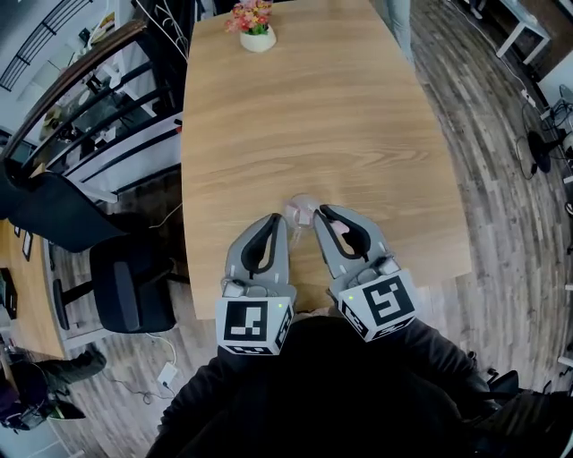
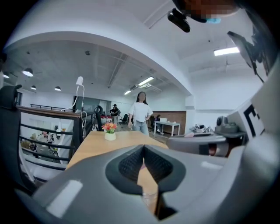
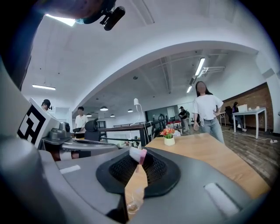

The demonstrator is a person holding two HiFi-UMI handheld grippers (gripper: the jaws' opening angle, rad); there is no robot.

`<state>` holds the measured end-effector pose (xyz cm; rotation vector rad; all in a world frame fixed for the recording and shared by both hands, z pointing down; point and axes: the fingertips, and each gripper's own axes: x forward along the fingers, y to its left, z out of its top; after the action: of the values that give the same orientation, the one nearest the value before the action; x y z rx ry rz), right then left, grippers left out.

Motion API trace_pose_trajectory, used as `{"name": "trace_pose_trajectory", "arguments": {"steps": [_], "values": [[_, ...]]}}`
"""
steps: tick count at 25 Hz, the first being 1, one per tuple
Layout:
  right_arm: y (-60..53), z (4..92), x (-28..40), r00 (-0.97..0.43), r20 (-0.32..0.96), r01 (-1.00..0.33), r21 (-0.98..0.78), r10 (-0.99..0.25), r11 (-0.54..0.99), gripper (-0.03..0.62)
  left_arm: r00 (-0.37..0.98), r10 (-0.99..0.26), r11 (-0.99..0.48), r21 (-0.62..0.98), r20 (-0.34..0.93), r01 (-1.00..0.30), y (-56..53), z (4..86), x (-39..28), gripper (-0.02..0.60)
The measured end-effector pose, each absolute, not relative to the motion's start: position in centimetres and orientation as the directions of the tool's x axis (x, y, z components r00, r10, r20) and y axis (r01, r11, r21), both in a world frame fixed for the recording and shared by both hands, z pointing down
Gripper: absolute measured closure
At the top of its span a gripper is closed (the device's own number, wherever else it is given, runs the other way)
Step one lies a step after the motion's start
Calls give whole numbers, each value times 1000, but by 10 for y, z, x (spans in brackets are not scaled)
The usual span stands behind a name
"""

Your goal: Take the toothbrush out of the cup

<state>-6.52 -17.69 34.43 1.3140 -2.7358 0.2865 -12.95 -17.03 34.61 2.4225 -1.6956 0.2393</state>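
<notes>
A clear plastic cup stands on the wooden table near its front edge, just ahead of both grippers' tips. My right gripper is shut on a toothbrush whose pink and white head sticks up between its black pads. The cup shows low down through the gap under those jaws. My left gripper is beside the right one, its pads meeting at the tip with nothing seen between them. The cup lies below its jaws. Both grippers point almost level over the table.
A small flower pot stands at the table's far end. A black office chair and a railing are to the left of the table. A person stands beyond the far end. The table's front edge is just under the grippers.
</notes>
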Motion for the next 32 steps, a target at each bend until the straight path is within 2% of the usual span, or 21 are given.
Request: {"name": "trace_pose_trajectory", "arguments": {"steps": [13, 32], "values": [[-147, 278, -78, -601, -4, -798, -36, -799, 601, 563, 360, -931, -362, -30, 57, -932, -149, 285, -144, 574], [-128, 272, -76, -596, 2, -803, 7, -803, 596, 566, 389, -920, -390, -18, 36, -921, -135, 280, -136, 574]]}}
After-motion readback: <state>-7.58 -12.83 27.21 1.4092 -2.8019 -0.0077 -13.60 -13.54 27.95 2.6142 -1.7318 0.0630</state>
